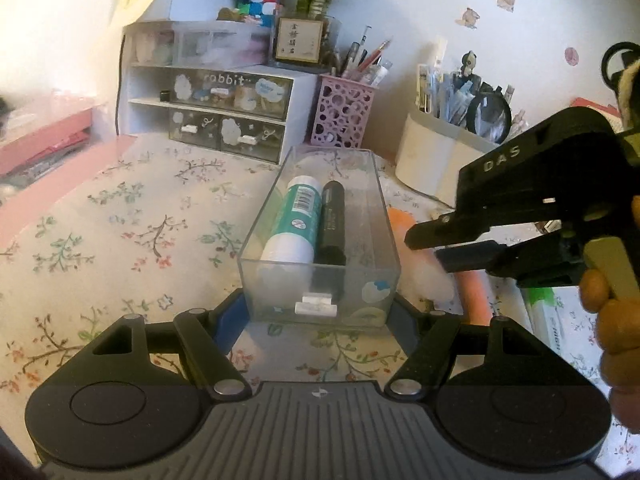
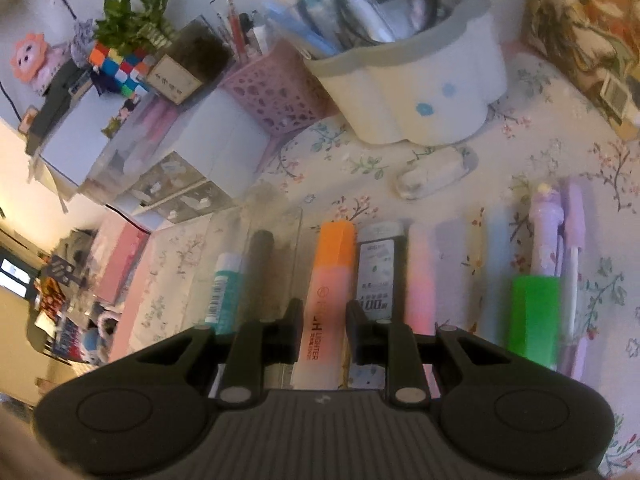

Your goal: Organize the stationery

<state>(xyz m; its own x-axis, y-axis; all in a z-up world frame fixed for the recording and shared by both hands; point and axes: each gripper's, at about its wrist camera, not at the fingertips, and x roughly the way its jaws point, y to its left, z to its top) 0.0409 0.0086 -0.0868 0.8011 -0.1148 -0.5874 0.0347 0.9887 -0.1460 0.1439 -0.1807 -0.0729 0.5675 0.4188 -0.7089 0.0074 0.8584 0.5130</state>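
Because the drawer (image 1: 372, 208) would slide under any item dropped into it, the left tool (image 1: 318, 304) clamps its near end, one finger on each side wall. That keeps it steady on the bench (image 1: 120, 240) with its open top up. In the left view the drawer's long axis runs from 6 to 12 o'clock, away from the tool. A glue stick (image 1: 298, 216) and a black marker (image 1: 332, 220) lie side by side inside, both along that axis. They fill the left half and leave free floor toward 3 o'clock, probably meant for the next pieces.

The right tool (image 1: 424, 248) comes in from 3 o'clock, just beside the drawer's right wall. It is clenched and appears to grip nothing. It hangs over the orange highlighter (image 2: 330, 280), which seems to rest on the bench just right of the drawer. In the right view this highlighter runs from 6 to 12 o'clock, orange cap toward 12, parallel to the drawer. It shows in the gap between the fingers, so the tool seems lined up along its length; I judge it the next piece to go in. More pens lie in a row toward 3 o'clock, all parallel, among them a green marker (image 2: 534, 312).
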